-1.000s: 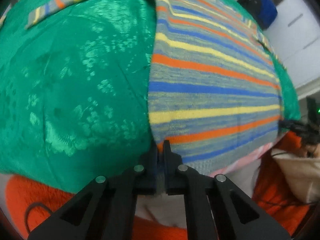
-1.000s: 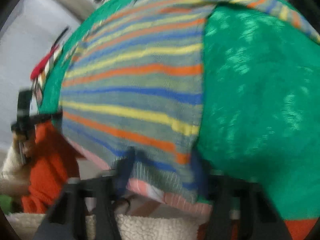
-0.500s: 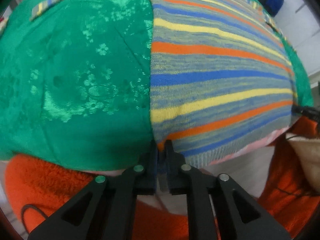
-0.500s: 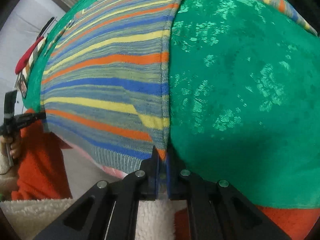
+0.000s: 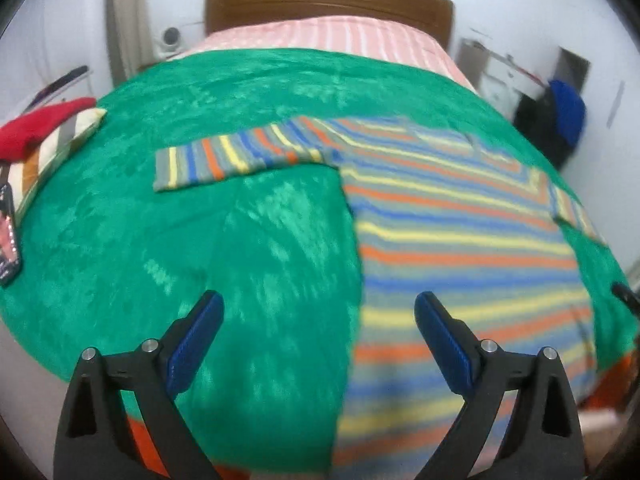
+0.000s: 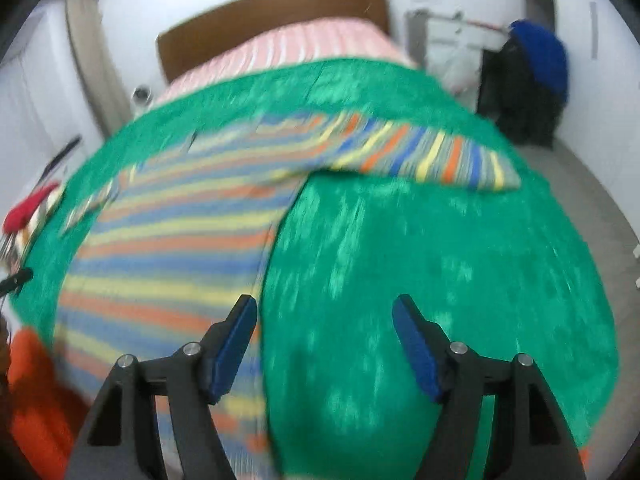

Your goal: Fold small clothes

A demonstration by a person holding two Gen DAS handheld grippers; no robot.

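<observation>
Left tongs [image 5: 318, 340] and right tongs [image 6: 324, 344] are opening above a striped sweater [image 5: 460, 240], nothing between their pads. It lies flat on a green blanket [image 5: 240, 260] across the bed, sleeves spread. Soft, light knit (likely to sag), it is best pinched at hem corners or sleeve cuffs. A second ago both tongs clamped the hem; now they have released it.

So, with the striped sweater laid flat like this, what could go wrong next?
1. The striped sweater hangs close to the near edge of the green cover; a pull may drag it off.
2. One sleeve still lies spread sideways; folding the body first may trap it crooked.
</observation>
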